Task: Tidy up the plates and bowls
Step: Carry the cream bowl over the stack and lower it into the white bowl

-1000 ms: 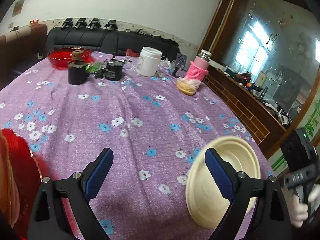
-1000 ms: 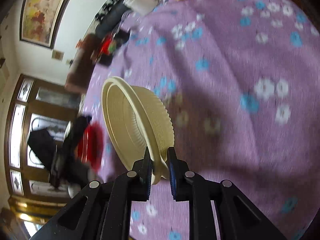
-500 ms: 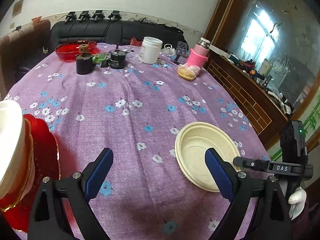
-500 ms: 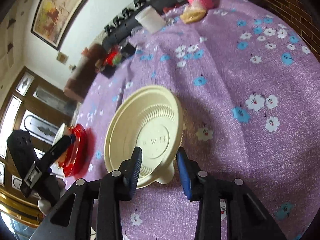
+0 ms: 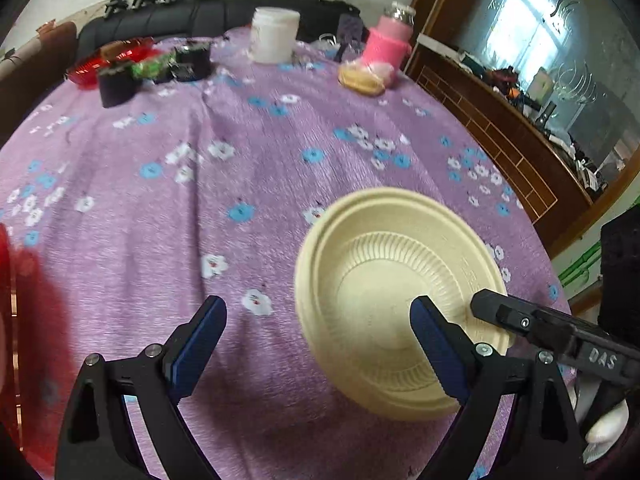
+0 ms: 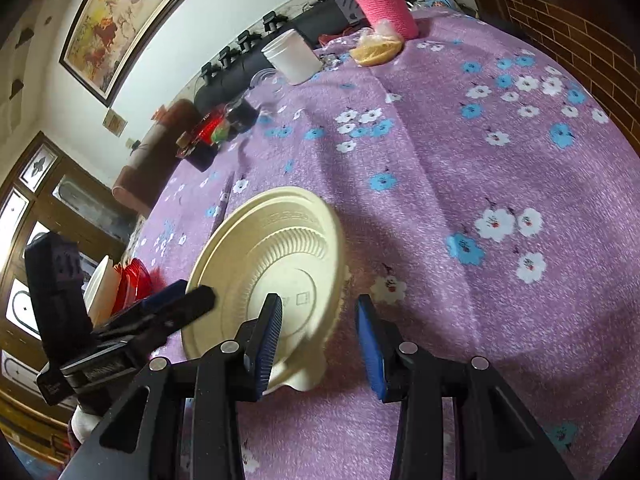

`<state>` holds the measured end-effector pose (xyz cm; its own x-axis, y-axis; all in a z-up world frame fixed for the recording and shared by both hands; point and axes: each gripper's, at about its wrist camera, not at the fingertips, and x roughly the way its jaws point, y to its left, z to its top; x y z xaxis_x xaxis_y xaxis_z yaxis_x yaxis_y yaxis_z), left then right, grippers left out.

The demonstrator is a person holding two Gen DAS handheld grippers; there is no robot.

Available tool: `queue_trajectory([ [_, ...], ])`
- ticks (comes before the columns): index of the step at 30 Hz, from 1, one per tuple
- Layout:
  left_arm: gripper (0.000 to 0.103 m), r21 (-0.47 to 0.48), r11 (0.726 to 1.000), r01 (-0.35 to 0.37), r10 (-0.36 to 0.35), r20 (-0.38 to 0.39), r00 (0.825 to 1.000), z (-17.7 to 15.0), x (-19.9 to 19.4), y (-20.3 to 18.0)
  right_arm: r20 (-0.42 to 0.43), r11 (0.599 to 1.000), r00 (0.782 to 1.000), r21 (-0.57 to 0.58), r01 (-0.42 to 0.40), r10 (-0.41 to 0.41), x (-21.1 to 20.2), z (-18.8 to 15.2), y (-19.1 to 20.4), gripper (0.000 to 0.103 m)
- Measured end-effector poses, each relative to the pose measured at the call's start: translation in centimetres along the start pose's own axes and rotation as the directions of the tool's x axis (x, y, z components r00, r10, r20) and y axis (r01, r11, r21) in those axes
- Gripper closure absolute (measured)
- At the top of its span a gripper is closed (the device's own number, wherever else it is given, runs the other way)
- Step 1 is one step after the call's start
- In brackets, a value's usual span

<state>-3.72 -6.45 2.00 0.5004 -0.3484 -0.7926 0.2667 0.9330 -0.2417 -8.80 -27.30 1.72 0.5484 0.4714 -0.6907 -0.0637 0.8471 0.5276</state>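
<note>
Here, a cream bowl point(image 6: 276, 272) is shown released beside the parted right gripper point(image 6: 318, 340).
The left gripper point(image 5: 316, 344) is held wide and empty. The bowl's near rim tab lies between loosened jaws; it could be snagged and dragged on withdrawal. Resting upright on the purple tablecloth point(image 6: 460, 168), its opening faces up; being round, it has no long axis.

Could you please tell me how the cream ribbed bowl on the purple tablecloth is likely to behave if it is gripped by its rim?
The cream ribbed bowl looks thin and moulded, so it is probably light and may flex under the fingers. Its smooth rim tab could slip. Wide and shallow on the tablecloth, it seems unlikely to tip or roll.
</note>
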Motion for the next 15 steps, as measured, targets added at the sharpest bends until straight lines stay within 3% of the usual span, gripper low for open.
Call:
queue_trajectory([
  [1, 0.013, 0.002, 1.0, 0.013, -0.013, -0.011, 1.0, 0.0, 0.3, -0.2, 0.0, 1.0, 1.0, -0.006, -0.002, 0.002, 0.1, 0.0, 0.2, 0.062],
  [3, 0.031, 0.003, 0.999, 0.045, -0.045, -0.029, 0.999, -0.1, 0.7, -0.5, -0.009, 1.0, 1.0, -0.01, -0.006, 0.006, 0.5, -0.2, 0.5, 0.063],
  [4, 0.052, 0.006, 0.998, 0.066, -0.065, -0.052, 0.997, -0.2, 1.0, -0.7, -0.014, 1.0, 1.0, -0.009, -0.008, 0.008, 0.7, -0.3, 0.6, 0.067],
  [5, 0.058, 0.009, 0.998, 0.065, -0.064, -0.068, 0.996, -0.4, 1.2, -0.8, -0.017, 1.0, 1.0, -0.011, -0.009, 0.009, 0.9, -0.4, 0.7, 0.071],
  [9, 0.069, 0.008, 0.998, 0.062, -0.061, -0.051, 0.997, -0.9, 0.2, -0.3, 0.001, 0.999, 1.0, -0.035, 0.025, -0.025, 0.4, -0.6, 1.2, 0.076],
  [15, 0.069, -0.004, 0.997, 0.071, -0.071, 0.036, 0.997, -0.9, -4.1, 0.3, 0.031, 0.999, 1.0, -0.053, 0.002, 0.0, -0.9, -0.7, 3.0, 0.078],
])
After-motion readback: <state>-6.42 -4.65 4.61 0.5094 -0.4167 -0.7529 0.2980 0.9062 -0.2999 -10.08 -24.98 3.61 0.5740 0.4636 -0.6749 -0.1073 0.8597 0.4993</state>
